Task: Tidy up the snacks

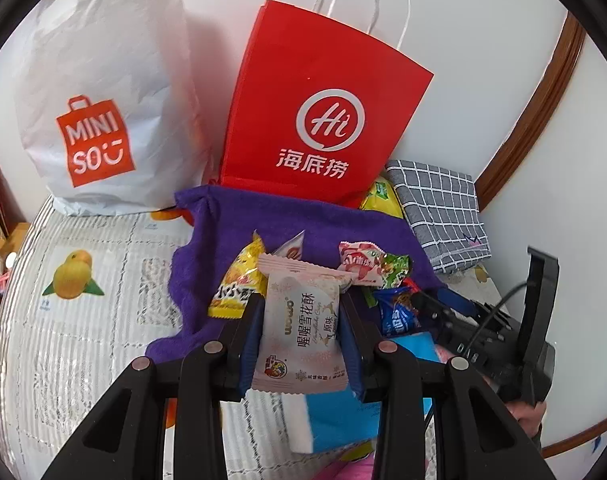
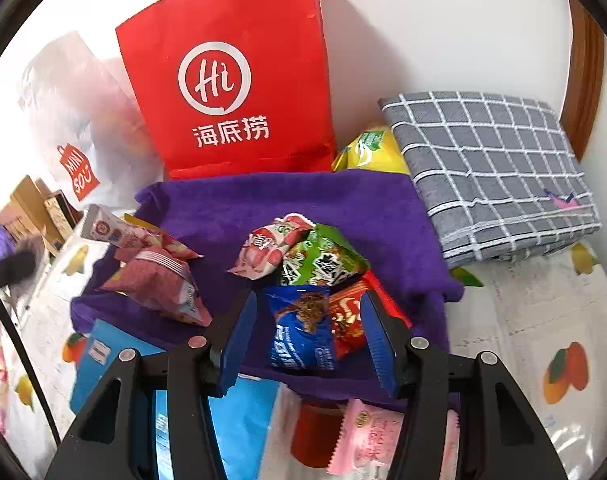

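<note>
Snacks lie heaped on a purple towel (image 1: 239,216) on our counter (image 1: 83,320). Through the left wrist camera we see our left claw (image 1: 301,320) nearly closed, its blue pads pinching a pale pink packet (image 1: 301,320) that stands upright between them at six o'clock. At eleven o'clock of it lies a yellow packet (image 1: 235,284), at one o'clock a strawberry packet (image 1: 359,264) touching a green one (image 1: 395,270), and at three o'clock a blue packet (image 1: 395,312) beside our right claw's black body (image 1: 483,340). Behind the towel a red bag (image 1: 323,100) stands at twelve o'clock, a white bag (image 1: 103,80) at ten, a grey checked cloth (image 1: 439,216) at two.

Through the right wrist camera our right claw (image 2: 307,336) stands partly open, clear of the blue packet (image 2: 303,340) and a red packet (image 2: 347,316) that lie between its pads. The strawberry packet (image 2: 267,252) and green packet (image 2: 323,260) lie at twelve o'clock of them. The pink packet (image 2: 159,280) shows at ten o'clock, and the checked cloth (image 2: 491,172) at two.
</note>
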{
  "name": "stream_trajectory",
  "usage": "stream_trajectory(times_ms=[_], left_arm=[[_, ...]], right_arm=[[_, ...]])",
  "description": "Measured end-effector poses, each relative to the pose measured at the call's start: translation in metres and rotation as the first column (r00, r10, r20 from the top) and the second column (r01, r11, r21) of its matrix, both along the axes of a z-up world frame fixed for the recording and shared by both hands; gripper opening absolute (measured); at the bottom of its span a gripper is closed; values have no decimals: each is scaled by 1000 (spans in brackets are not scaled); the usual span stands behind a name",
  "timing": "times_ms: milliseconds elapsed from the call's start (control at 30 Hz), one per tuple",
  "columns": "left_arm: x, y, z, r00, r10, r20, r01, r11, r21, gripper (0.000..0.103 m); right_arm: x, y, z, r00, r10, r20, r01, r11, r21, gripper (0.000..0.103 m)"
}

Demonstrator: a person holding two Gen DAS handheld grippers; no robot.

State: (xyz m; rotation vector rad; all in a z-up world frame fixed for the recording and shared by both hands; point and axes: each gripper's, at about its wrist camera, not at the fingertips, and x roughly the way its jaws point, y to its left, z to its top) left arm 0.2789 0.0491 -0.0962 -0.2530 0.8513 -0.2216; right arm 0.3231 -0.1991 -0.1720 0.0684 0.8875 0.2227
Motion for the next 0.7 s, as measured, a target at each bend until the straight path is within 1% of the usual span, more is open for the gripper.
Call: stream_trajectory(times_ms=[67, 267, 400, 467, 633, 700], left_arm=[[5, -9, 1, 1000, -16, -2, 16, 1000, -1, 34], [29, -41, 0, 998, -64, -14, 64, 998, -23, 34], [49, -56, -6, 997, -68, -31, 68, 998, -6, 34], [61, -63, -13, 996, -73, -56, 73, 997, -4, 34], [80, -75, -28, 995, -60, -84, 66, 995, 71, 34], [84, -77, -32, 995, -50, -91, 58, 994, 87, 34]], right_arm=[[-3, 0, 2, 1000, -2, 16, 3, 1000, -29, 54], [-10, -11, 14, 998, -24, 61, 28, 998, -61, 54], [-13, -23, 22, 996, -44, 79, 48, 998, -45, 55], [-14, -27, 24, 995, -55, 81, 59, 997, -47, 55], [-13, -33, 23, 995, -73, 70, 76, 996, -47, 55], [-14, -33, 23, 995, -75, 71, 79, 995, -58, 55]])
